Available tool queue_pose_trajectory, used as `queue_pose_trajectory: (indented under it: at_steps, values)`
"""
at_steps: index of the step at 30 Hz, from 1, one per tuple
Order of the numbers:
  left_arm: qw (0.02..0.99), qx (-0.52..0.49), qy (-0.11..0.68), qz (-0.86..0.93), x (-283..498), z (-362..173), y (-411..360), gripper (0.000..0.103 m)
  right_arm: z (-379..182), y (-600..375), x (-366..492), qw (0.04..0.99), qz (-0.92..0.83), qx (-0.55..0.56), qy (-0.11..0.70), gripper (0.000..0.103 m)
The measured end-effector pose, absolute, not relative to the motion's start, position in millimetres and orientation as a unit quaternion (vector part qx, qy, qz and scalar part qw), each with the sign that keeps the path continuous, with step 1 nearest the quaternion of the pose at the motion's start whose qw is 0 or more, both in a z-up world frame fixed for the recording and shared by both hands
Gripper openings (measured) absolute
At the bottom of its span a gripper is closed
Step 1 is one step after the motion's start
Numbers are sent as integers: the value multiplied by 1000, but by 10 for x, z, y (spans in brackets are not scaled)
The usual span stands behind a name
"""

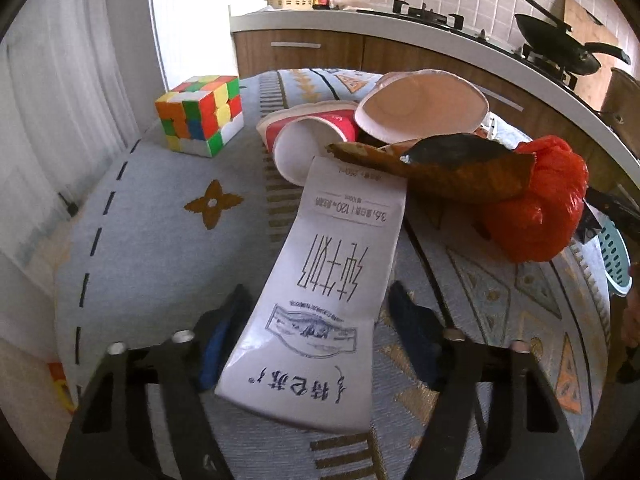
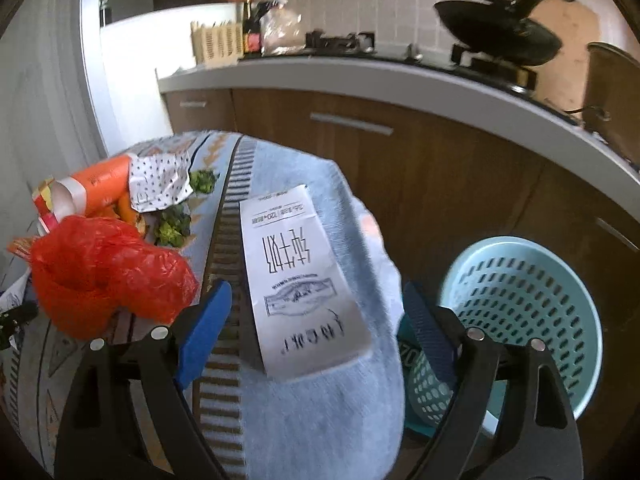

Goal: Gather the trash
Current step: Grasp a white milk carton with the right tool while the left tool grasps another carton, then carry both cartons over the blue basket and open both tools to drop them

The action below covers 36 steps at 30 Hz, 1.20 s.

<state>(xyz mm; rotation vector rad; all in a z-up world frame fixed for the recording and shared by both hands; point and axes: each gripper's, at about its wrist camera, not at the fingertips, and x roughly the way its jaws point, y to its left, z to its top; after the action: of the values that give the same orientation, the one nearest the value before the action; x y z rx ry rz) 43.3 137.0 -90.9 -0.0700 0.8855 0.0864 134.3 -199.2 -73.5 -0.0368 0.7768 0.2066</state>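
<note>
A white milk carton (image 1: pixel 316 292) lies flat between the wide-apart fingers of my left gripper (image 1: pixel 316 308), which is open. Behind it lie a red paper cup (image 1: pixel 308 140), a squashed paper bowl (image 1: pixel 424 104), a brown wrapper (image 1: pixel 452 164) and a crumpled red plastic bag (image 1: pixel 536 208). In the right wrist view a second white milk carton (image 2: pixel 300 276) lies between the open fingers of my right gripper (image 2: pixel 316 316). The red bag (image 2: pixel 104 268) sits to its left with an orange tube (image 2: pixel 100 188) and a dotted wrapper (image 2: pixel 160 180).
A Rubik's cube (image 1: pixel 200 114) stands at the table's far left. A light blue perforated basket (image 2: pixel 524 312) stands on the floor right of the table edge. Broccoli pieces (image 2: pixel 176 224) lie on the patterned tablecloth (image 2: pixel 312 420). Kitchen cabinets (image 2: pixel 420 176) and a wok (image 2: pixel 500 36) are behind.
</note>
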Motion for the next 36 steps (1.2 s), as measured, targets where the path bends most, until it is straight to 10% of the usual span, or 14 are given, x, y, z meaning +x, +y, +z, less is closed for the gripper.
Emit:
queue_pose_trajectory:
  at_steps: [7, 13, 36]
  values:
    - [905, -78, 417, 36, 333, -834, 1425, 52, -833, -1868, 1539, 907, 113, -43, 404, 83]
    - [915, -97, 389, 33, 217, -693, 1467, 52, -820, -1817, 1504, 901, 133, -41, 411, 52]
    - [952, -17, 255, -167, 366, 456, -591, 52, -51, -3291, 612, 948, -52, 37, 311, 51]
